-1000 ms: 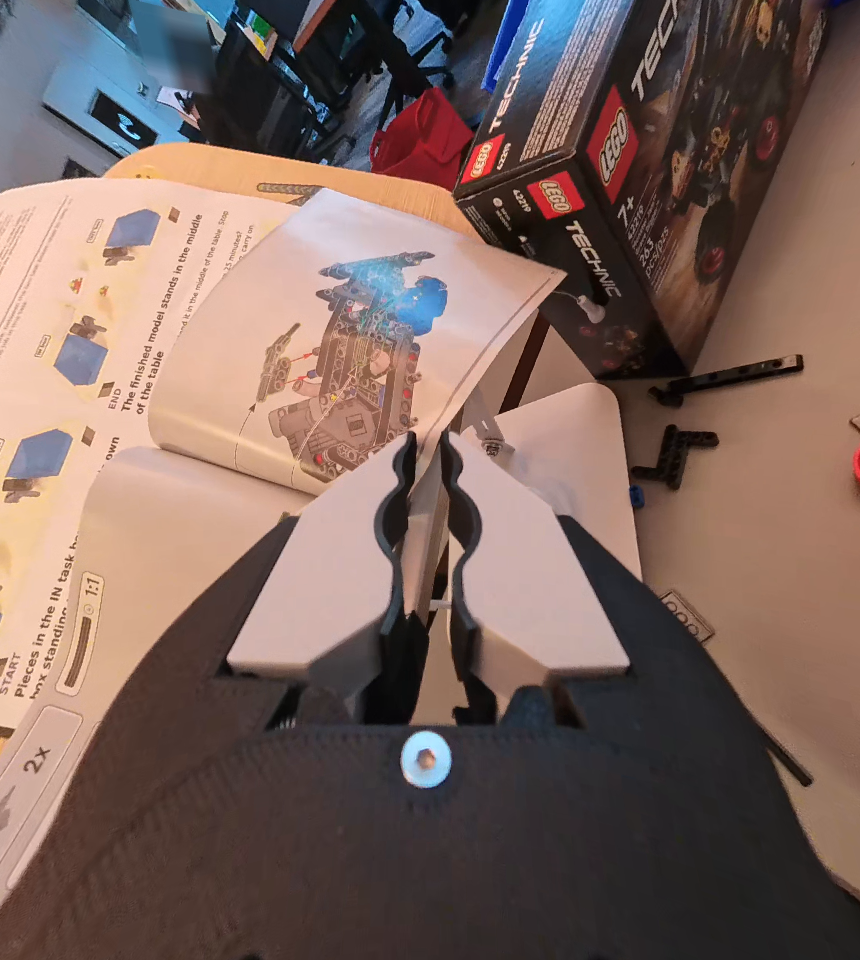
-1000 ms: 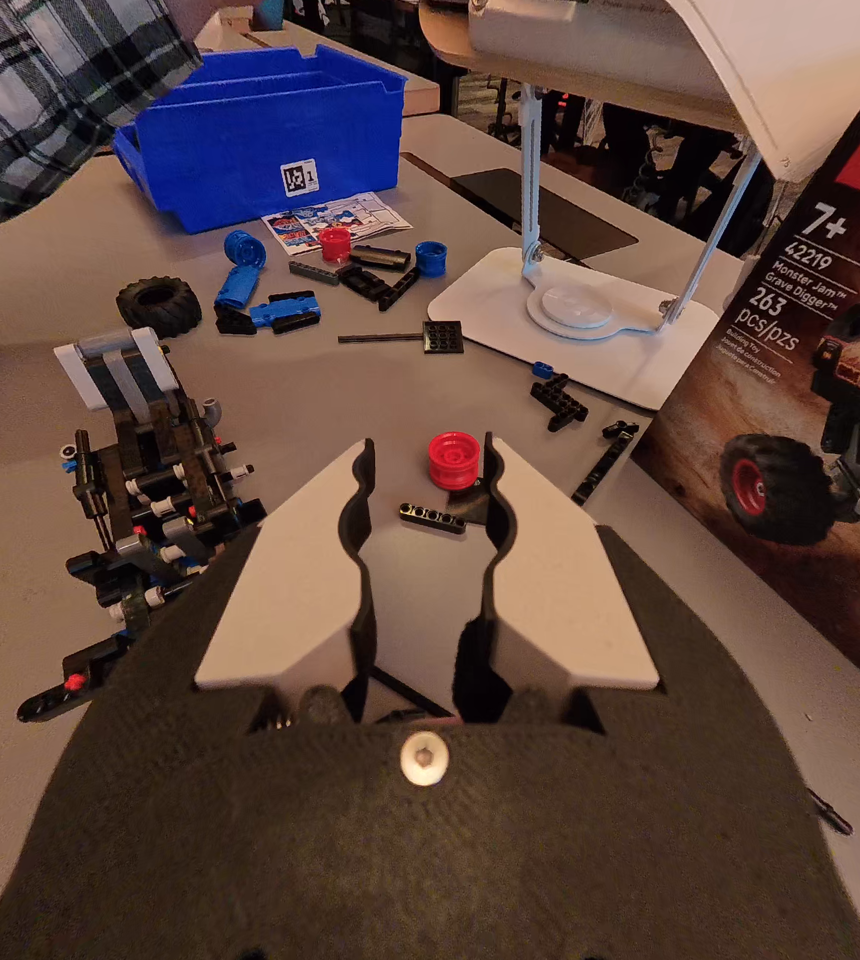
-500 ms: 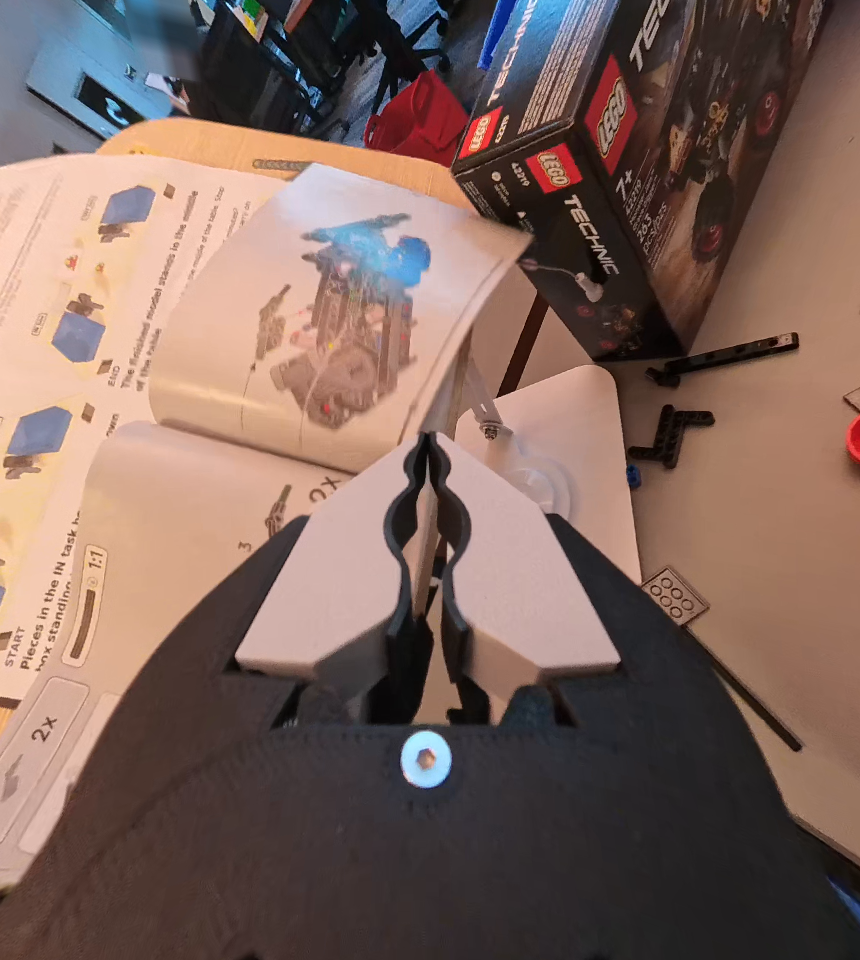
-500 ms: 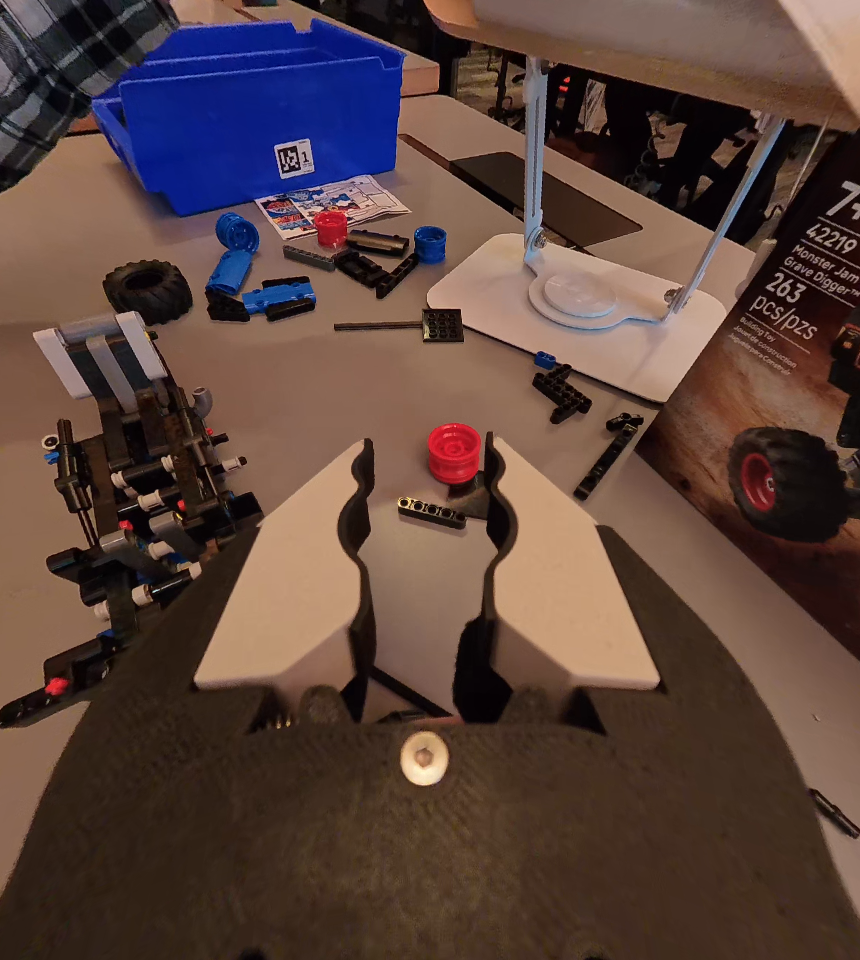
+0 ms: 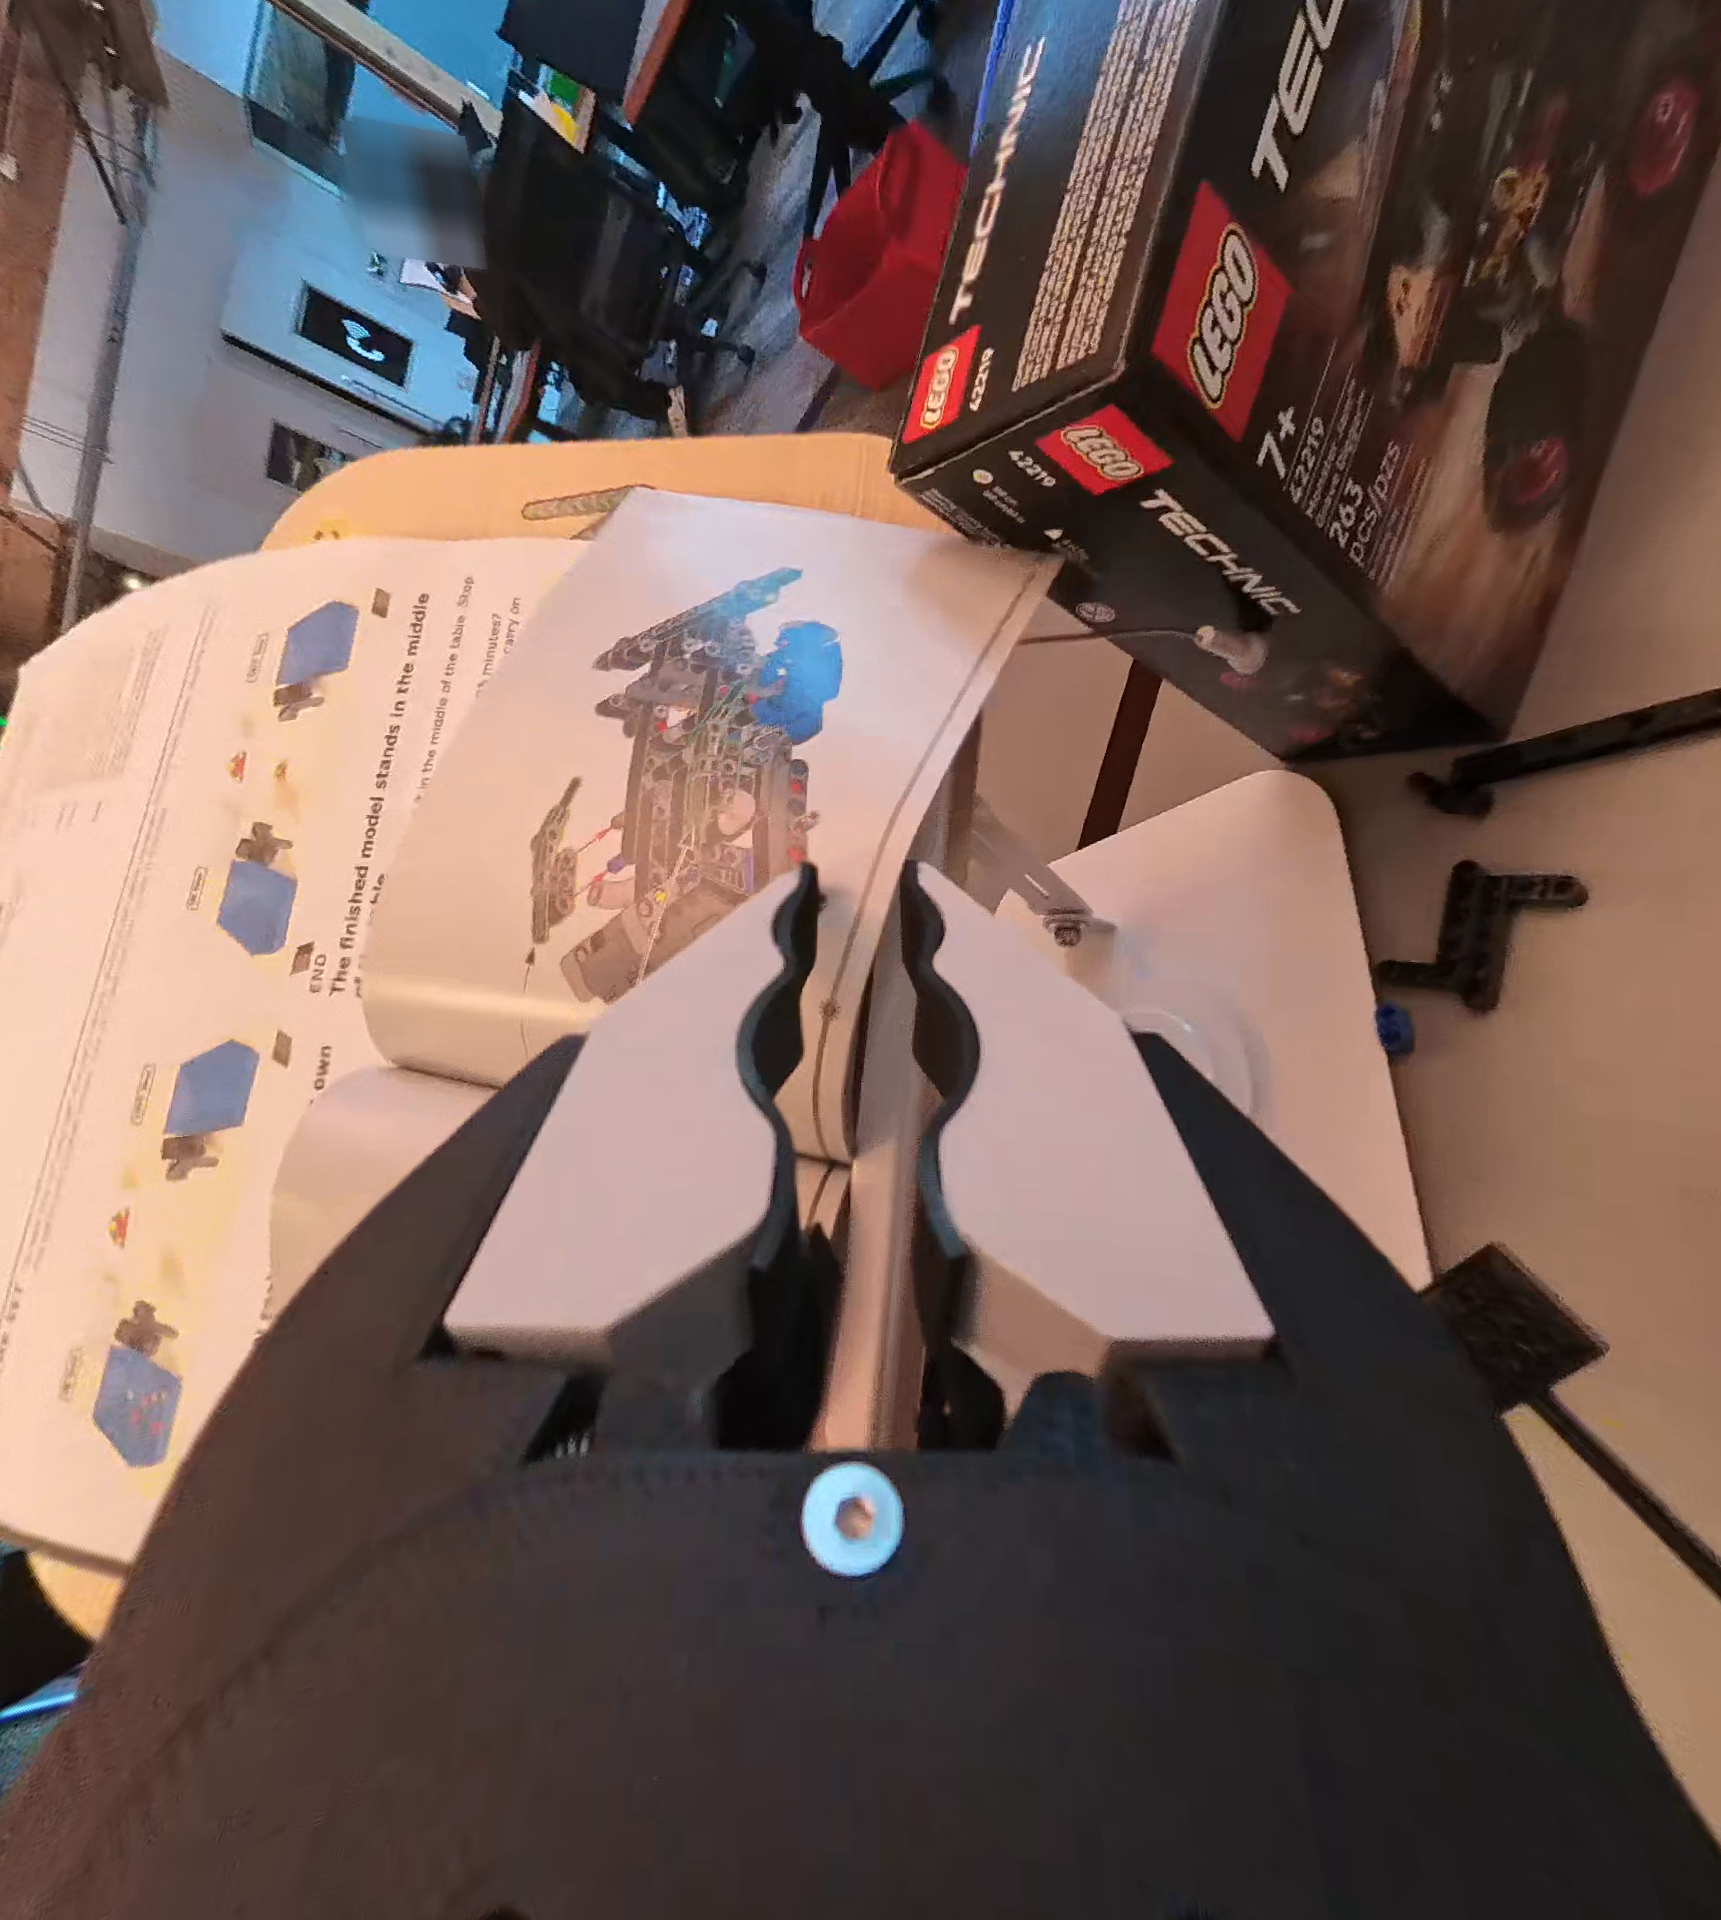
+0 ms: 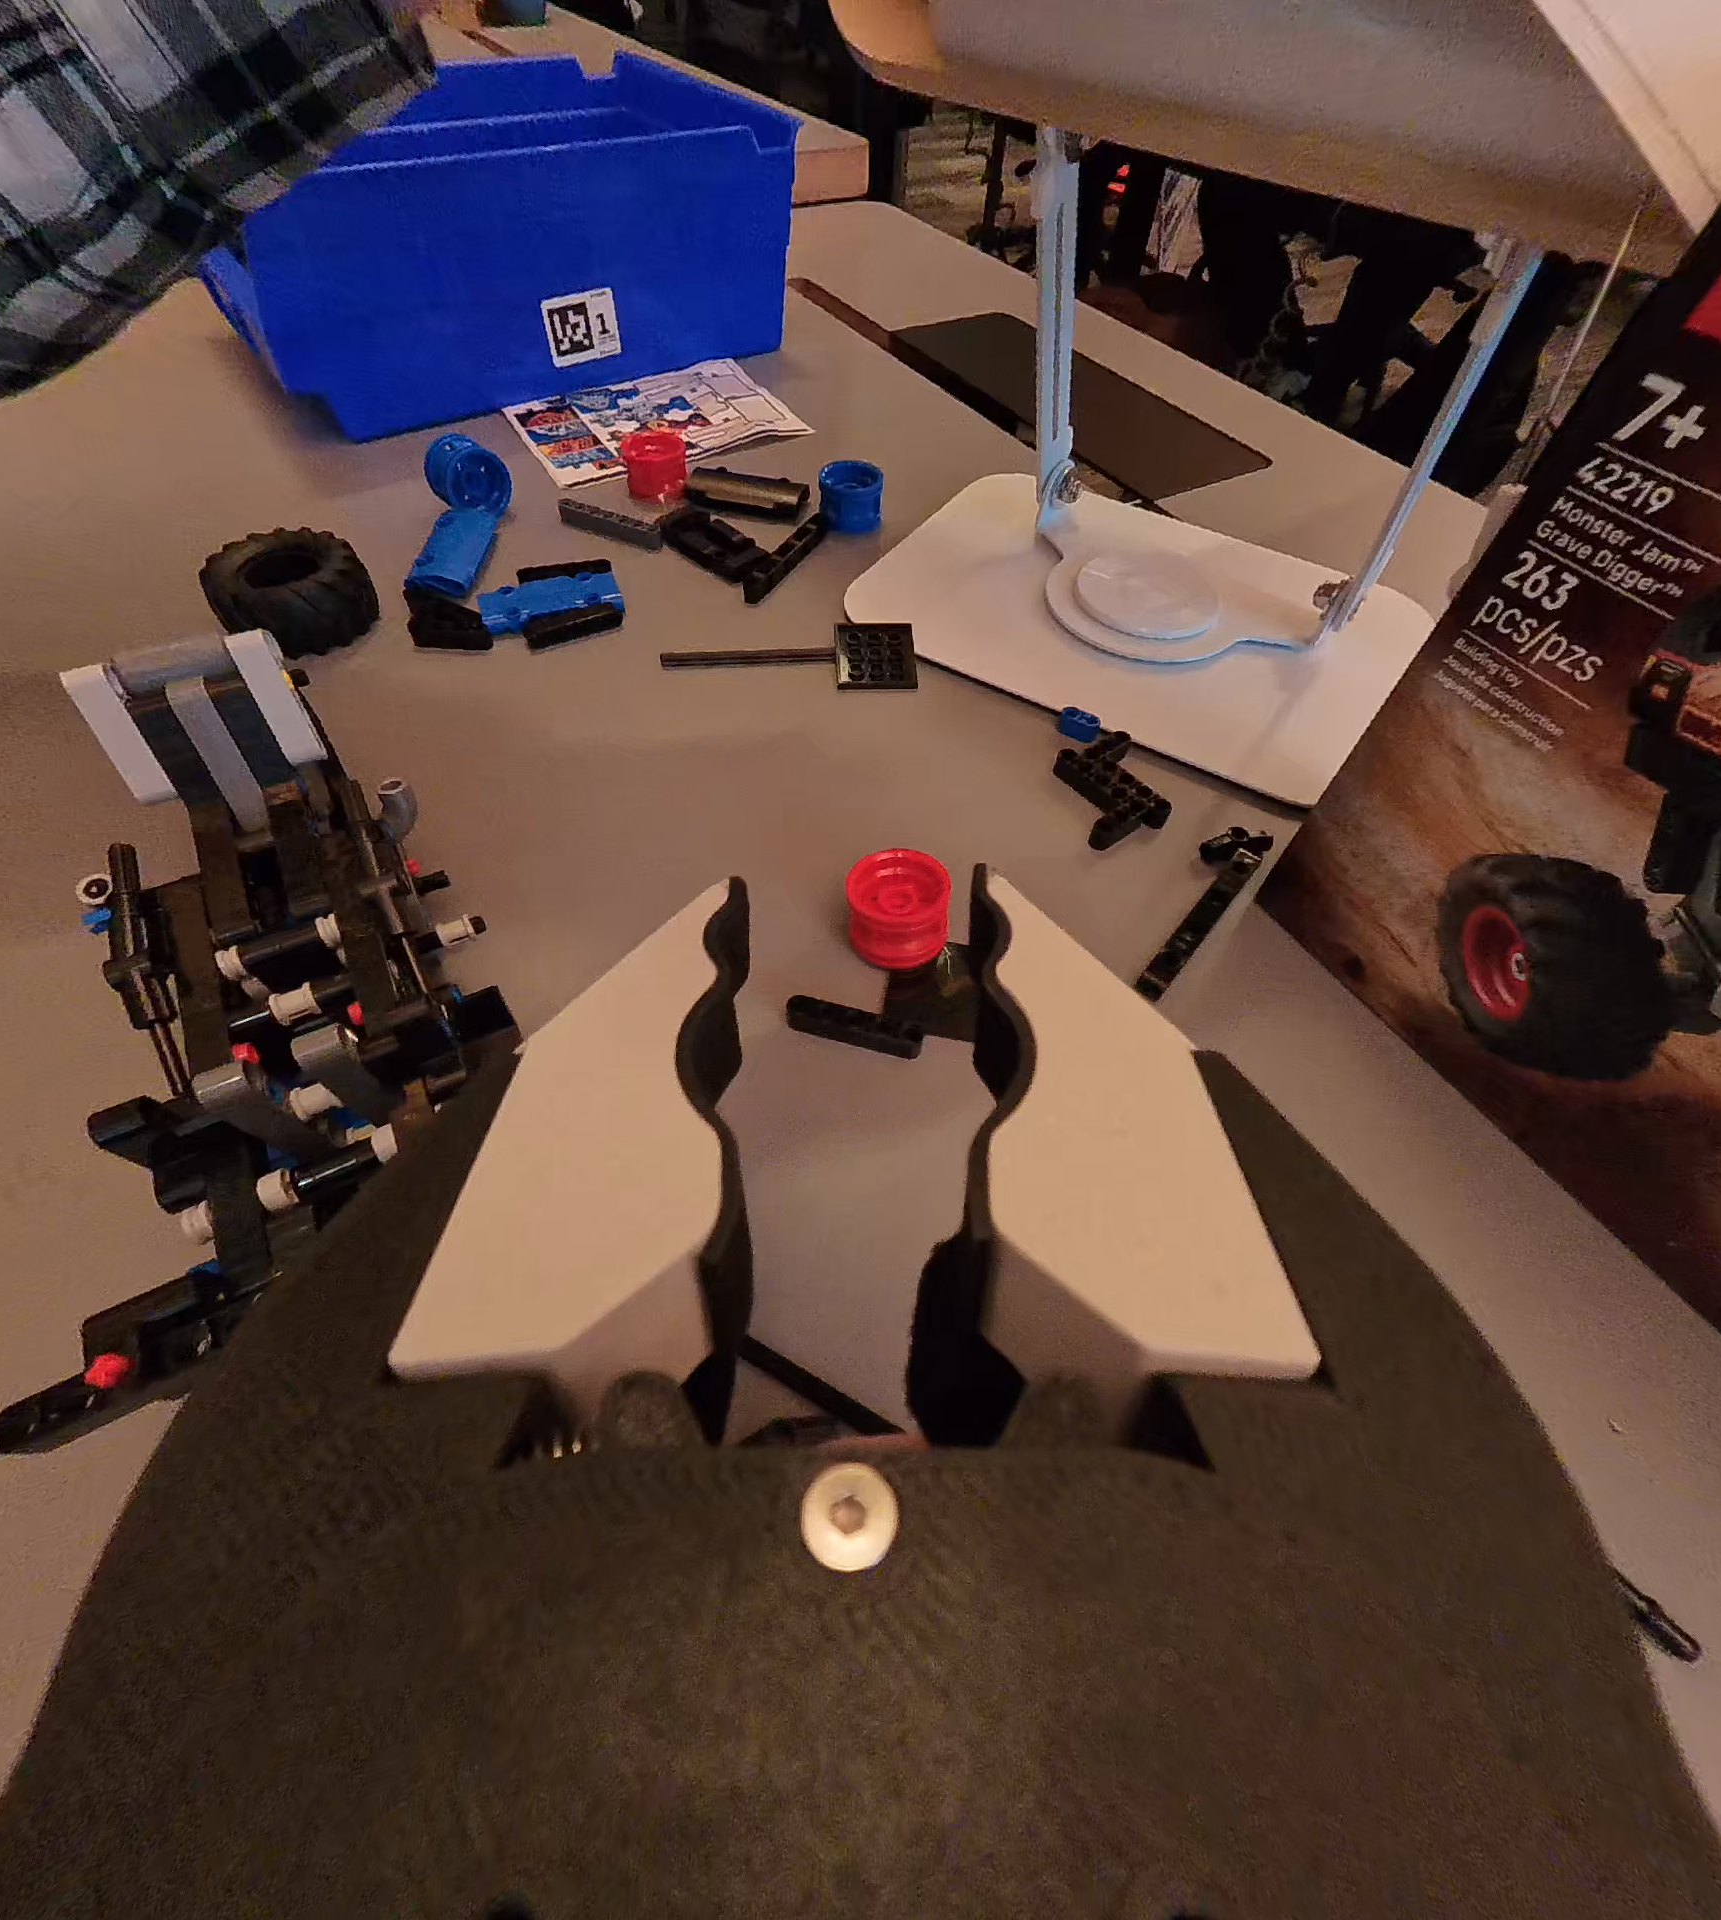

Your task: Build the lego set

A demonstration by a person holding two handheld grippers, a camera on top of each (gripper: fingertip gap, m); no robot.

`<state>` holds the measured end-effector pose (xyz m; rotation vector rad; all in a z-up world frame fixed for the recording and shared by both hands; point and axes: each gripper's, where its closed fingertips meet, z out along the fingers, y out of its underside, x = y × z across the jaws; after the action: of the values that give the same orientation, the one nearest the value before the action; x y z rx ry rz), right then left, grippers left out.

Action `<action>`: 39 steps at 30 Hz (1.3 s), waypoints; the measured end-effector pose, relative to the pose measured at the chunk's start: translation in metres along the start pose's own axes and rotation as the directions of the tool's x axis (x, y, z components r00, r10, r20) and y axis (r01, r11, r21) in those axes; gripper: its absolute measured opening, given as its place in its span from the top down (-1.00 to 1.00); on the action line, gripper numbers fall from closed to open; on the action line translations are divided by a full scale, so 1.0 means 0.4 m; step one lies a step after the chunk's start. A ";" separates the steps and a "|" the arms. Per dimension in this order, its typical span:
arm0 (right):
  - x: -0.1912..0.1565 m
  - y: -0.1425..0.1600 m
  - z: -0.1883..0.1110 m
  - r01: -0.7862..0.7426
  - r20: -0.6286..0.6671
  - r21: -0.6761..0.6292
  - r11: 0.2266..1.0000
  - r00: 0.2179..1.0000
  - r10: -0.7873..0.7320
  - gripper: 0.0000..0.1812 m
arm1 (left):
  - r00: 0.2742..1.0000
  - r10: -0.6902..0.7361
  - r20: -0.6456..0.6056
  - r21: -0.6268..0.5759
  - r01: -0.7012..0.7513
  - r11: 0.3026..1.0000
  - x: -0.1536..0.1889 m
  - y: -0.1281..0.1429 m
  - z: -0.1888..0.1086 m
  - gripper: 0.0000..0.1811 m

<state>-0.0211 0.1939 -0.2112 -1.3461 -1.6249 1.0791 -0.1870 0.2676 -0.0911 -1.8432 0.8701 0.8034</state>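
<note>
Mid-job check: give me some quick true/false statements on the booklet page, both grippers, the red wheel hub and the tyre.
1. The left gripper has its fingers apart around the edge of the booklet page. True.
2. The right gripper is clamped on the red wheel hub. False: it is open and empty; the hub stands on the table beyond its fingertips.
3. The black tyre is fitted on the partly built model. False: it lies loose on the table near the blue bin.
4. A white stand holds the booklet above the table. True.
</note>
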 end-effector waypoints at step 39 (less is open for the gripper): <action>-0.003 -0.099 -0.014 -0.023 -0.022 0.117 0.993 0.999 0.025 0.43 | 0.810 -0.492 -0.318 0.135 0.552 0.823 0.005 0.024 -0.047 1.00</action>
<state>-0.0296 0.1900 -0.1724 -1.2996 -1.5087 1.1503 -0.1907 0.2466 -0.0903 -1.8821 0.5319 0.0958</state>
